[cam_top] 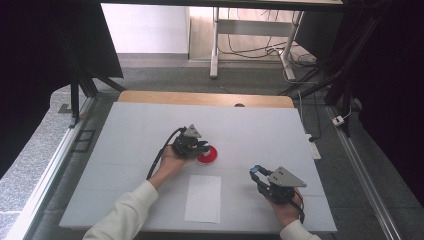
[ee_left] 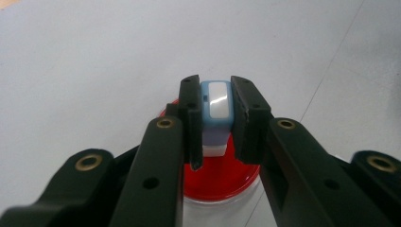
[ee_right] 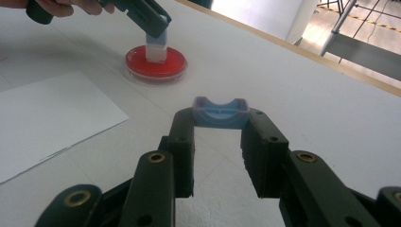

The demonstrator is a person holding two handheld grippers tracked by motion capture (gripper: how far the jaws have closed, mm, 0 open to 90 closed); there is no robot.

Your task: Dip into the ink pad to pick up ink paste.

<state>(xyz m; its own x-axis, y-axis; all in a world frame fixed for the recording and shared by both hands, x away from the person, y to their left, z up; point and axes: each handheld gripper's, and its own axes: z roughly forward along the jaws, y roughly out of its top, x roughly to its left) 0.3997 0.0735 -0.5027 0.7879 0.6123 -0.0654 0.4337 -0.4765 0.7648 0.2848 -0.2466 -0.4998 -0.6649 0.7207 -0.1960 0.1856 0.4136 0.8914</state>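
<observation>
— Left gripper [ee_left: 215, 118]? Clamped on blue stamp [ee_left: 216, 106] by its flat sides — held upright, base pressed into red ink pad [ee_left: 222, 182].
— Right gripper [ee_right: 221, 137]? Closed on blue cap [ee_right: 221, 112] over table [ee_right: 331, 104]. Judged light, rigid, slick plastic.

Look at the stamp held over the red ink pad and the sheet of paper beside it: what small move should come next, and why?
Probably lift the left tool straight up. It is shut on the blue stamp, whose white base rests on the red ink pad, so inking looks done. The white paper lies near. The right tool holds the blue cap aside.
</observation>
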